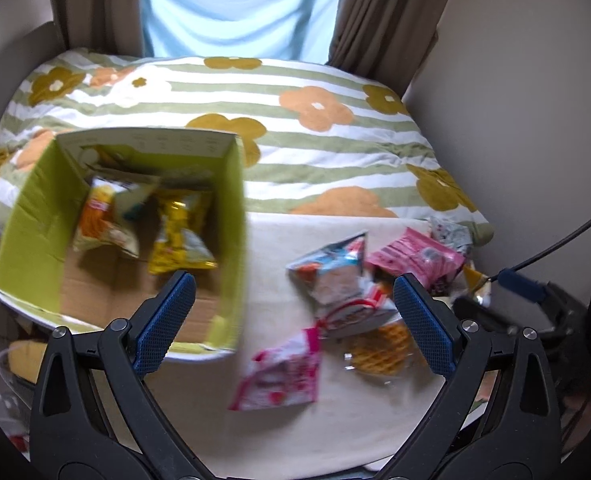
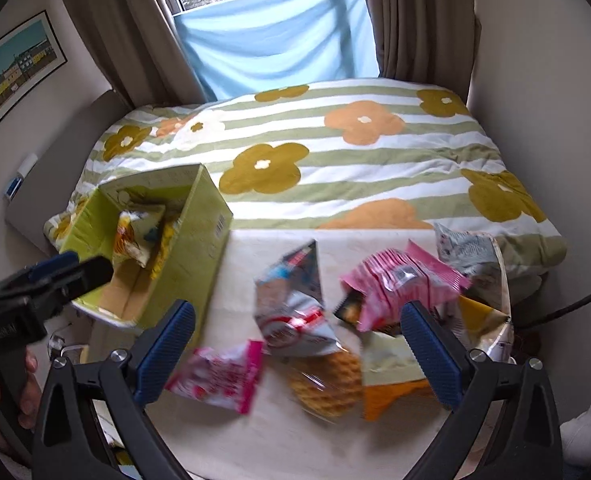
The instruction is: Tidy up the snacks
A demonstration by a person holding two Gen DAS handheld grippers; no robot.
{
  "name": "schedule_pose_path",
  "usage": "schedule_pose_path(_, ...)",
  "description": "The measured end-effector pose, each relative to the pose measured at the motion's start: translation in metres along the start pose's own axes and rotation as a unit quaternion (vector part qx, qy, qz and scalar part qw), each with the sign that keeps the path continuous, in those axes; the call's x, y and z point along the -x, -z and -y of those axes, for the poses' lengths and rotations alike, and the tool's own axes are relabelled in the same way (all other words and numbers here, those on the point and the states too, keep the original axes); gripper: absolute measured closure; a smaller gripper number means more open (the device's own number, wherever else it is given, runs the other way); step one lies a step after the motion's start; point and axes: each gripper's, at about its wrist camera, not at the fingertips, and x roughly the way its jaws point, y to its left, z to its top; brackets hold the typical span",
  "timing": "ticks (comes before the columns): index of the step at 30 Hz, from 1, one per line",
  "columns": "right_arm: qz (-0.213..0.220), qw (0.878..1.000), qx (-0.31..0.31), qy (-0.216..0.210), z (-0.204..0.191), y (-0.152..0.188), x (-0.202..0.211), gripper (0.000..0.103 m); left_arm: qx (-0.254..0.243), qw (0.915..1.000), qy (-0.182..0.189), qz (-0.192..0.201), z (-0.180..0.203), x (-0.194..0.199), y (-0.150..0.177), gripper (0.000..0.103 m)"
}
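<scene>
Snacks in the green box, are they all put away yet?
Not yet. Two packets, an orange packet and a yellow packet, lie in the green box. Both tongs, left and right, are open and empty. The pink packet, waffle and others wait on the table.

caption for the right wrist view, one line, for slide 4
Open right tongs hover over loose snack packets on a pale tabletop, beside a green cardboard box already holding some snacks.

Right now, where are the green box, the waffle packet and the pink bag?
green box point(image 2: 193, 240), right wrist view, outer side wall.
waffle packet point(image 2: 327, 384), right wrist view, waffle's middle.
pink bag point(image 1: 415, 258), left wrist view, bag's front.
</scene>
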Motion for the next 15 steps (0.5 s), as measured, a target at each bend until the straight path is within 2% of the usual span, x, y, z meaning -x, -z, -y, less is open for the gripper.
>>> schedule_pose_path(7,-0.012,1.0,0.019,0.008,0.039,0.027,-0.013,0.001,0.005,0.9988,-0.003,-0.048,0.046,-0.045,0.014,0.004)
schedule_pose_path(15,-0.019,0.998,-0.031,0.049,0.058,0.061,-0.037,0.001,-0.006,0.9939,-0.01,-0.11,0.059,-0.114,0.025,0.004)
